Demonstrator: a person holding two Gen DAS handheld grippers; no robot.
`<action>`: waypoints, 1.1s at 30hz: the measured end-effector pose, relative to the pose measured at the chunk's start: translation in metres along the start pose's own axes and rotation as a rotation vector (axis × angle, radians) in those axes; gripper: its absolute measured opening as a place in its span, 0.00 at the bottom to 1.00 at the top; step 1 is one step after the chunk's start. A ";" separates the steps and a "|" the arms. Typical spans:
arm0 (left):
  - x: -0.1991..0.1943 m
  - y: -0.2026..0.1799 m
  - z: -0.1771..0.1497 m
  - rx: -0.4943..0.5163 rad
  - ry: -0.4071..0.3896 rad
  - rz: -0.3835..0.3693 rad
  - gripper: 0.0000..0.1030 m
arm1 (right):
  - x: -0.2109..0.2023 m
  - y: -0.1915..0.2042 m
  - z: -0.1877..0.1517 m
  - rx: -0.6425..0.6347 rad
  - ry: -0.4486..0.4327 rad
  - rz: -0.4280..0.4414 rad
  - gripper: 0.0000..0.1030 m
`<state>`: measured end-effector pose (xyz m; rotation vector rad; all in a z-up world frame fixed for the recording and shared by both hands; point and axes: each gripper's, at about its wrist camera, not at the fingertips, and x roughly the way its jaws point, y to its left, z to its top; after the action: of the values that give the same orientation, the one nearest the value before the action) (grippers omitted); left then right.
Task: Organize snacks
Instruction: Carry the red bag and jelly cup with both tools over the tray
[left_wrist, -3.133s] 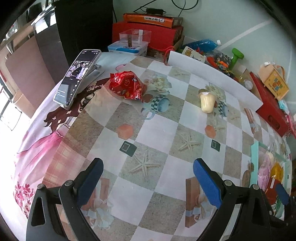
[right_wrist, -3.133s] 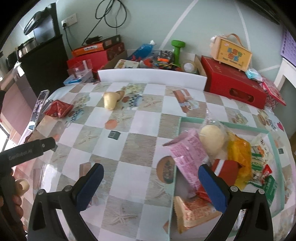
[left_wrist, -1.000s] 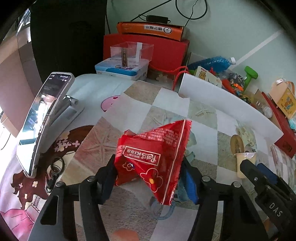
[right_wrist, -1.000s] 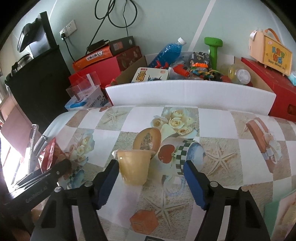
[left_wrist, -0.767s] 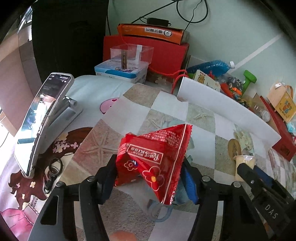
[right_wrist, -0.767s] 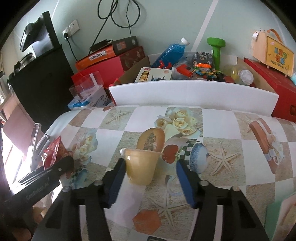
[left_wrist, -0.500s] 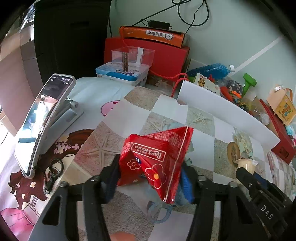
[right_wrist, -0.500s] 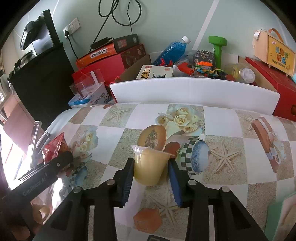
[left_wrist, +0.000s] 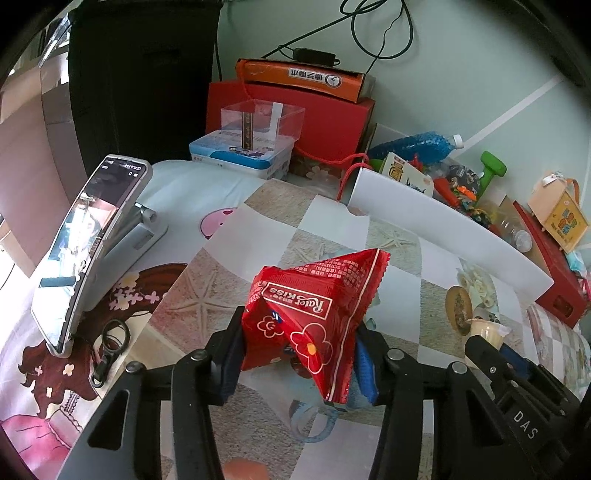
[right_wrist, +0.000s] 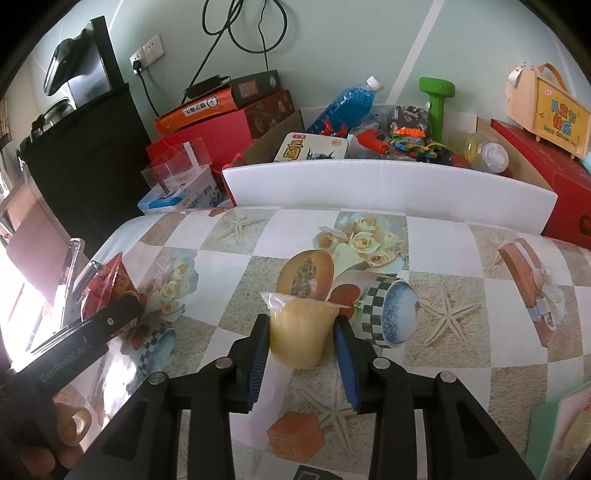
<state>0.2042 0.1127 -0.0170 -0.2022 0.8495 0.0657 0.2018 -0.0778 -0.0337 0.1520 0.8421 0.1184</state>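
Observation:
A red triangular snack bag (left_wrist: 314, 306) sits between the blue pads of my left gripper (left_wrist: 298, 360). The jaws are still closing and the pads press on both sides of the bag, just above the checkered tablecloth. My right gripper (right_wrist: 301, 354) is shut on a pale yellow jelly cup (right_wrist: 301, 328) with a foil lid. The cup is held upright just over the cloth. In the right wrist view the red snack bag (right_wrist: 110, 284) and the left gripper (right_wrist: 114, 314) show at the far left. In the left wrist view the jelly cup (left_wrist: 484, 328) is at the right.
A phone on a stand (left_wrist: 88, 240) and a key ring (left_wrist: 110, 347) lie left of the bag. A white box wall (right_wrist: 388, 188) full of toys borders the far table edge, with red boxes (left_wrist: 295, 114) behind. A green tray corner (right_wrist: 554, 406) shows lower right.
Both grippers came in from open over bare cloth. The left jaws have narrowed onto the red bag; the right jaws have shut on the jelly cup and tipped it upright.

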 end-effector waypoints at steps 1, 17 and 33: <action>0.000 0.000 0.000 0.000 -0.001 0.000 0.51 | -0.001 0.000 0.000 0.001 -0.002 -0.001 0.36; -0.019 -0.010 0.003 0.037 -0.048 -0.025 0.51 | -0.027 0.005 0.008 -0.017 -0.073 -0.011 0.36; -0.059 -0.050 0.008 0.108 -0.027 -0.070 0.51 | -0.068 0.006 0.008 0.013 -0.058 -0.013 0.36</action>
<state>0.1781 0.0662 0.0394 -0.1293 0.8161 -0.0432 0.1627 -0.0834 0.0225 0.1613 0.7856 0.0958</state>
